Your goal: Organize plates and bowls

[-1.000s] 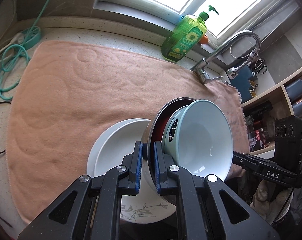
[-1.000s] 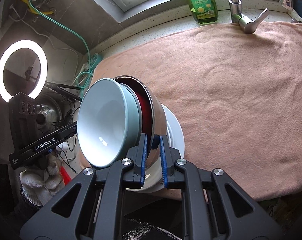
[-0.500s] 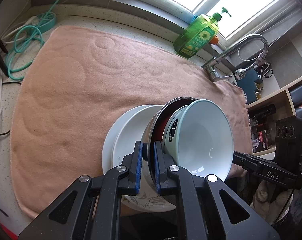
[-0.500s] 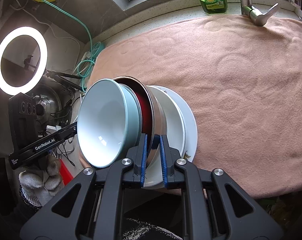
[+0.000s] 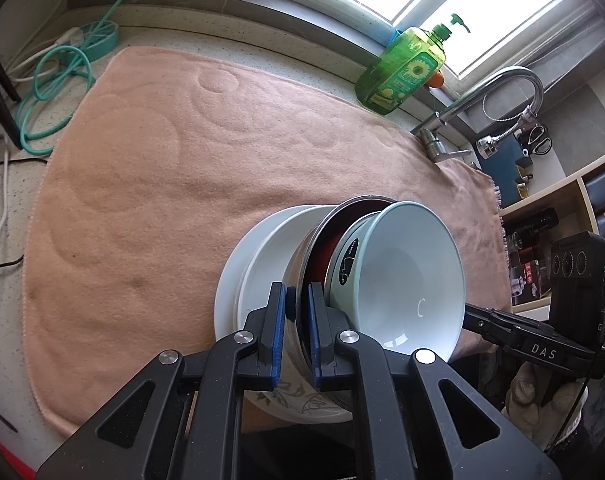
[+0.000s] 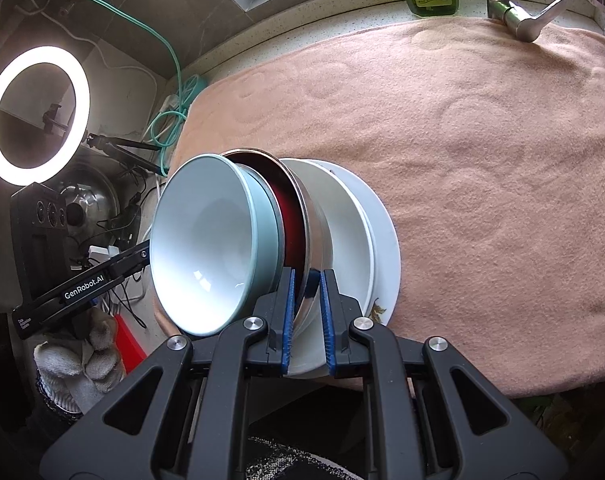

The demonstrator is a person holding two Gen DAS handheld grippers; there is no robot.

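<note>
Both grippers are gripping one nested stack of bowls from opposite sides, just above the near edge of the bench. The left gripper is clenching its blue-padded jaws on the rim of the steel bowl, a shiny metal bowl with a dark red inside, and the right gripper is clamping the same rim on the other side, where the steel bowl is catching the light. A pale blue-green bowl with a white inside is sitting nested in the steel one, its mouth turned toward the right of the left wrist view; in the right wrist view the same pale bowl is facing left, toward the lit ring light. The stack is tilting steeply, almost on its side, with the steel bowl's underside leaning close against the white dishes beneath it; whether it is touching them I cannot tell. Those dishes are a deep white plate lying in a wider white plate with a leaf pattern at its near edge, and both are resting on the peach-coloured towel that is covering the bench. At the back a green bottle of dish soap is standing by the window, next to the chrome tap. A coiled teal cable is lying past the towel's far left corner. A gloved hand is holding the left gripper's handle at the lower left of the right wrist view.
</note>
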